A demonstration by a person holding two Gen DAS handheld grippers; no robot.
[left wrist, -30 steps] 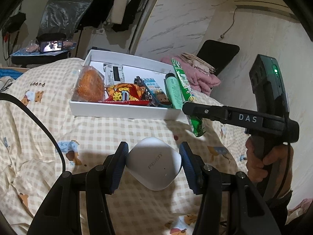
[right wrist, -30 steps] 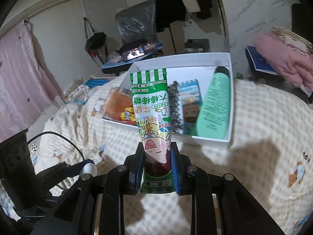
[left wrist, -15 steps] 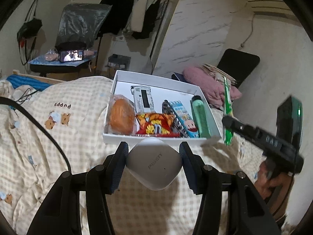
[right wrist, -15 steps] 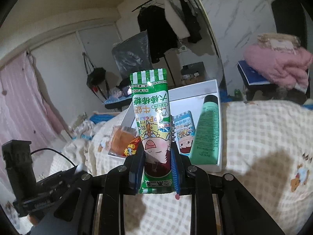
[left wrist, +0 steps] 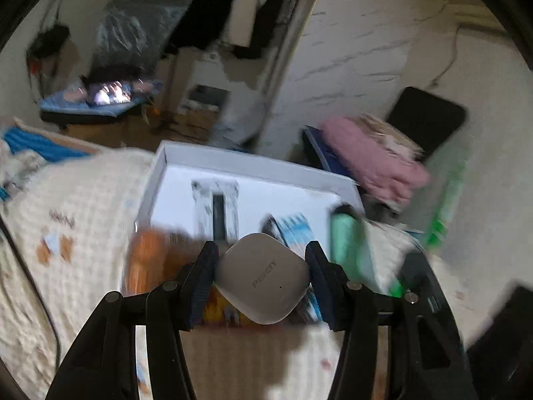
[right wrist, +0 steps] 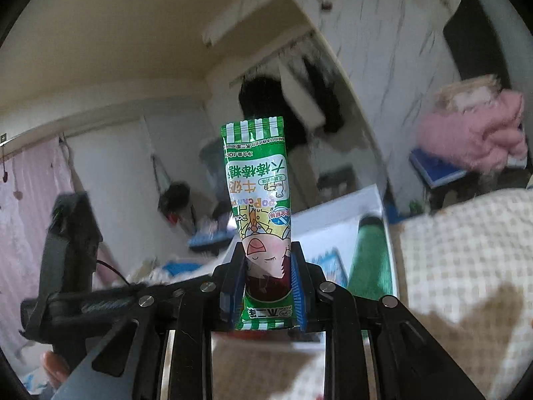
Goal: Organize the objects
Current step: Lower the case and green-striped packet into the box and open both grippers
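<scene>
Over one white box, left tongs clamping one grey case (blurred), right tongs pinching one green packet.

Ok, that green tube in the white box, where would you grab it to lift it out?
Probably by its middle, coming from above. The green tube lies flat along the right wall of the white box, dark cap toward the far end, with a blue packet beside it. Fingers across its narrow width fit best; the wall side looks tight. The view is blurred, so the gaps are unclear.
</scene>
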